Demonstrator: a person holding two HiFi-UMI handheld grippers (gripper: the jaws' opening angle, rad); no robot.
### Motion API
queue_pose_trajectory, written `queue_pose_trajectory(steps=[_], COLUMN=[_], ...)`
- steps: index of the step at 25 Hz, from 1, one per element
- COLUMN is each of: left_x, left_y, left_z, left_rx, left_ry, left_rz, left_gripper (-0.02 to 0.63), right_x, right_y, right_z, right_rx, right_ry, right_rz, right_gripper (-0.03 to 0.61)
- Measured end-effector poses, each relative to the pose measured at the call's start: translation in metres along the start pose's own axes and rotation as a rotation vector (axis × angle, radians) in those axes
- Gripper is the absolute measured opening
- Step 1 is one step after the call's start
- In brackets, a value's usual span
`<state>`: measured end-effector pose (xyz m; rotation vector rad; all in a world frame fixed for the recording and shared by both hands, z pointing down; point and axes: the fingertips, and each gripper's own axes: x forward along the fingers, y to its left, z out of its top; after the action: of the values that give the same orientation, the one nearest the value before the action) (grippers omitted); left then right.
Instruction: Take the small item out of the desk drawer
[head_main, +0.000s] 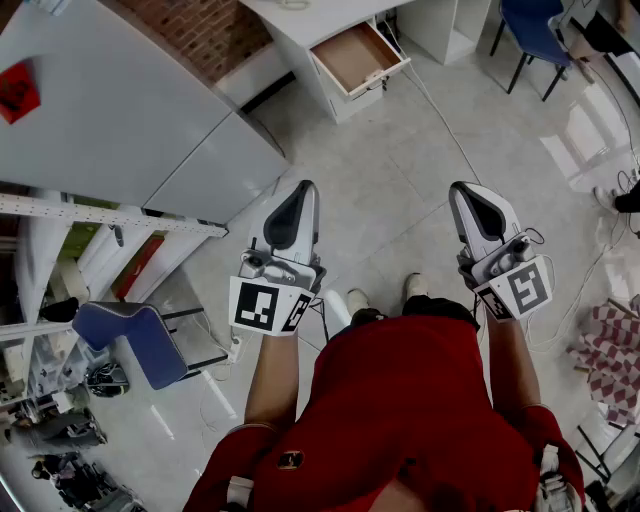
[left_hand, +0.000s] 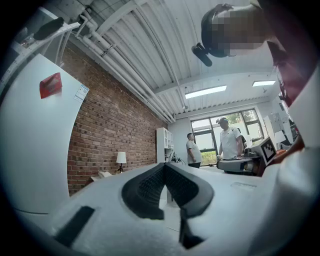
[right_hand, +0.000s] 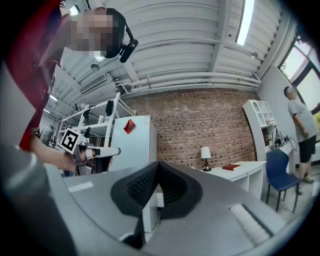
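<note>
The white desk (head_main: 300, 25) stands far ahead by the brick wall, and its drawer (head_main: 357, 57) is pulled open. The drawer's brown bottom shows, but no small item can be made out in it from here. A person in a red shirt holds both grippers at waist height, well short of the desk and pointing toward it. My left gripper (head_main: 303, 188) is shut with nothing between its jaws, and the tips meet (left_hand: 164, 165). My right gripper (head_main: 462, 187) is also shut and empty (right_hand: 158, 164).
A tall white cabinet (head_main: 130, 110) with a red sticker fills the left. Blue chairs stand at the top right (head_main: 535, 30) and lower left (head_main: 130, 335). A cable (head_main: 450, 130) runs across the floor. A lamp (right_hand: 205, 152) and a red book (right_hand: 231, 167) are on the desk. Two people (left_hand: 230, 142) stand by the window.
</note>
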<state>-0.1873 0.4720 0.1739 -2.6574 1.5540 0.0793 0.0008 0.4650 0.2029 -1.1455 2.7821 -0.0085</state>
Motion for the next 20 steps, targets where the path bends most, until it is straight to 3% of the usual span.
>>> queue_pose_trajectory(steps=[10, 20], left_x=[0.023, 0.081], left_y=[-0.02, -0.058], left_z=[-0.002, -0.009], left_rx=[0.017, 0.039], left_ry=[0.008, 0.014], left_rz=[0.005, 0.031], left_gripper=[0.004, 0.005], right_x=[-0.012, -0.046], right_y=[-0.024, -0.102], right_z=[0.003, 0.003], right_rx=[0.026, 0.049], right_ry=[-0.033, -0.053], right_rz=[0.012, 0.0], right_gripper=[0.012, 0.012])
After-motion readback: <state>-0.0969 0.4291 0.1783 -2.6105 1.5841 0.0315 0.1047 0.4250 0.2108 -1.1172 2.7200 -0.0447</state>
